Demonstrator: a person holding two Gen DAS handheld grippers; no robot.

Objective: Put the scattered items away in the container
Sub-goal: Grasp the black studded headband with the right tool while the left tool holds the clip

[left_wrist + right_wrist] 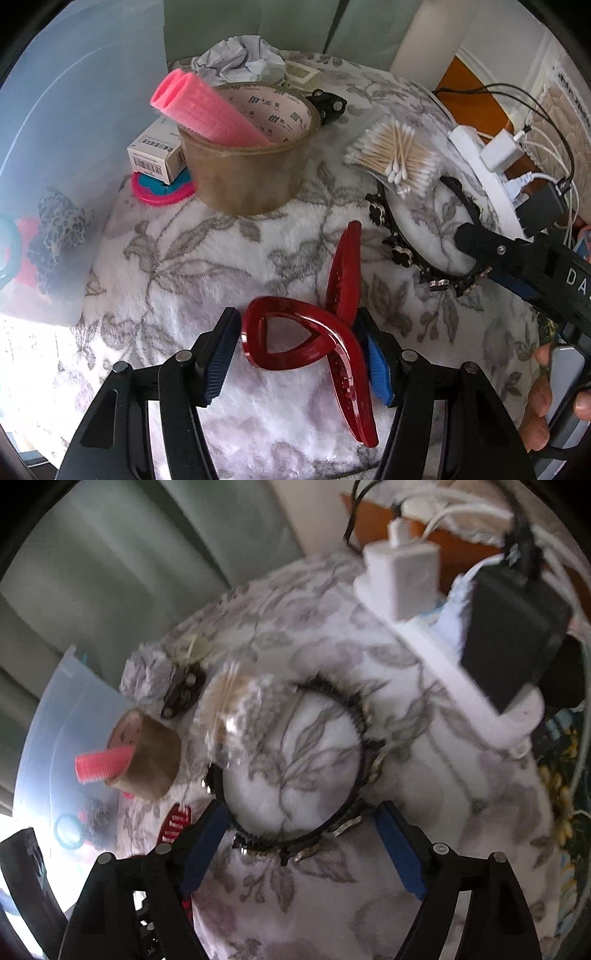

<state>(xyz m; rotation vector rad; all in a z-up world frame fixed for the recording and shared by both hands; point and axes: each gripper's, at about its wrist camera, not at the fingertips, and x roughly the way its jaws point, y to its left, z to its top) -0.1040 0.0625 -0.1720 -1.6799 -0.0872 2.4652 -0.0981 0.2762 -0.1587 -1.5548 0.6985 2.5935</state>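
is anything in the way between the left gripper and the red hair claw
Nothing visible. The left gripper already straddles the red hair claw lying on the floral blanket, its fingers either side. The tape roll sits further off, between the claw and the far part of the clear container.

Left tool (301, 350) and right tool (301, 843) are showing black arms, blue ribbed pads, silver screws; white lettering is marking one at three o'clock.
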